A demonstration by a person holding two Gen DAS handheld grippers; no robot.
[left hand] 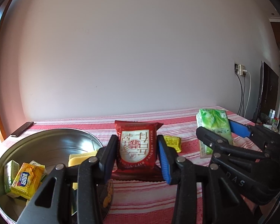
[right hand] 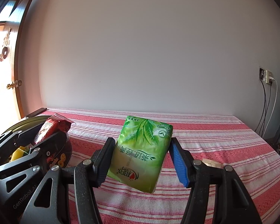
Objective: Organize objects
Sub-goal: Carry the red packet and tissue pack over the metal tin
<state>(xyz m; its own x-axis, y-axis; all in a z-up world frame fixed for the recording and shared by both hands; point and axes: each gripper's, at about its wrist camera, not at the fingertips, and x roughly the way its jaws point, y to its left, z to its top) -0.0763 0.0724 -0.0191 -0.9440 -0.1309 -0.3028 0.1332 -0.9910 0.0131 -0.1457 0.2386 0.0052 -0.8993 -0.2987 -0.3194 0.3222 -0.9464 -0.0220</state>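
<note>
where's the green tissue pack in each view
Left wrist view: the green tissue pack is at the right, off the striped cloth, gripped by the right gripper.
Right wrist view: the green tissue pack is at the centre, tilted, between that gripper's fingers.
Shared landmark: the wall socket with hanging cables, on the right of both views.
</note>
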